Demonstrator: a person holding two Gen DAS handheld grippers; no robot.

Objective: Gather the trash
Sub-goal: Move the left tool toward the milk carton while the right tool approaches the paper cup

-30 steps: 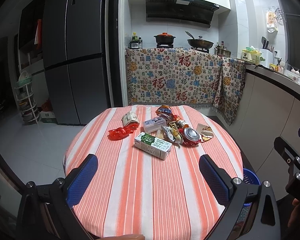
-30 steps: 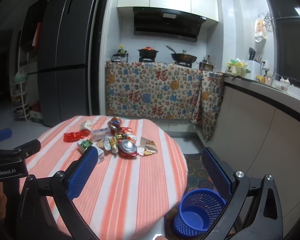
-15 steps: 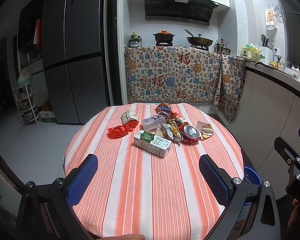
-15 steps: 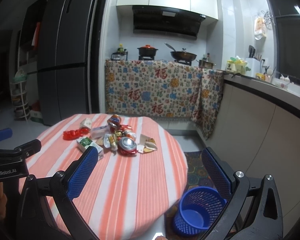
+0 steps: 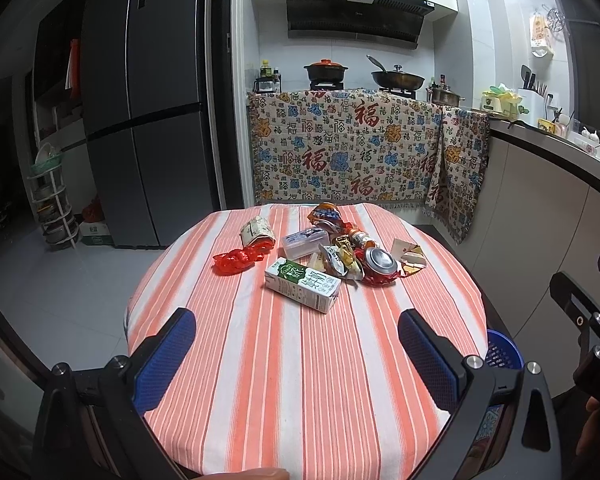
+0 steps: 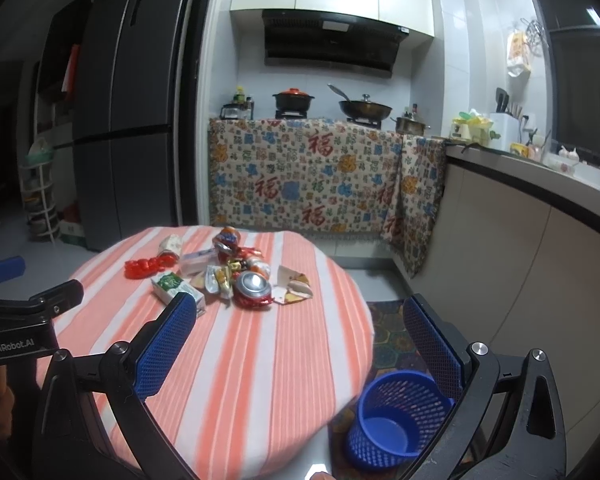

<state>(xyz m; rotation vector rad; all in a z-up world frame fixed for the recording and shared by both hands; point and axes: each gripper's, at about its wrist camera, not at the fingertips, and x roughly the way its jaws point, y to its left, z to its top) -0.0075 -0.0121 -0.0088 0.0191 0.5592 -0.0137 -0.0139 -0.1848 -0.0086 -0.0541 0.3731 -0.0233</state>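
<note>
A kitchen holds a round table [image 5: 260, 380] under striped cloth. A blue basket [image 6: 396, 420] stands on the floor beside it. Trash, a milk carton [image 5: 302, 283] and crushed can [image 5: 380, 266] among it, clusters mid-table. Left gripper [image 5: 296, 356] and right gripper [image 6: 300, 344] hover spread wide, empty, touching nothing.

A round table [image 5: 260, 380] under an orange-striped cloth fills the middle of the frame. Near its far edge lies a litter cluster: a green-and-white carton [image 5: 302, 283], a crushed can [image 5: 379, 266], a red wrapper [image 5: 238, 259]. The left gripper [image 5: 296, 354] spreads wide at bottom. A blue basket [image 5: 502, 354] peeks out lower right.
</note>
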